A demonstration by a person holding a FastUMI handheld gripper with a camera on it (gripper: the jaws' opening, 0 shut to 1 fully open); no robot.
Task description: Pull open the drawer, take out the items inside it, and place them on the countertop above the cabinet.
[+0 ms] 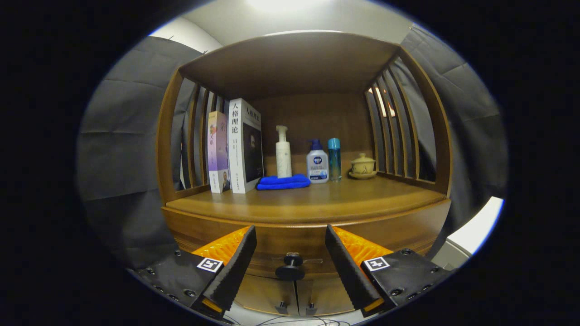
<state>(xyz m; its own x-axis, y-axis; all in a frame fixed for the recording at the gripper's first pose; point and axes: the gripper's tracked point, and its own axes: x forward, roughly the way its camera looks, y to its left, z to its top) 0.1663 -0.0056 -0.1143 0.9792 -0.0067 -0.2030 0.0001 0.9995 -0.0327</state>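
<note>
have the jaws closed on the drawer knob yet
No: the gripper is open, its jaws apart on either side of the knob without touching it, and the drawer is shut.

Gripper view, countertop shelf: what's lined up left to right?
Purple book → white book → blue cloth with the white pump bottle behind it → blue-capped pump bottle → blue tube → lidded cup. Below the countertop, the gripper is open, fingers either side of the drawer knob, not touching it.

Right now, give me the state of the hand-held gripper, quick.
Hand-held gripper: open, holding nothing; the drawer knob sits between its fingers, neither pressing on it.
</note>
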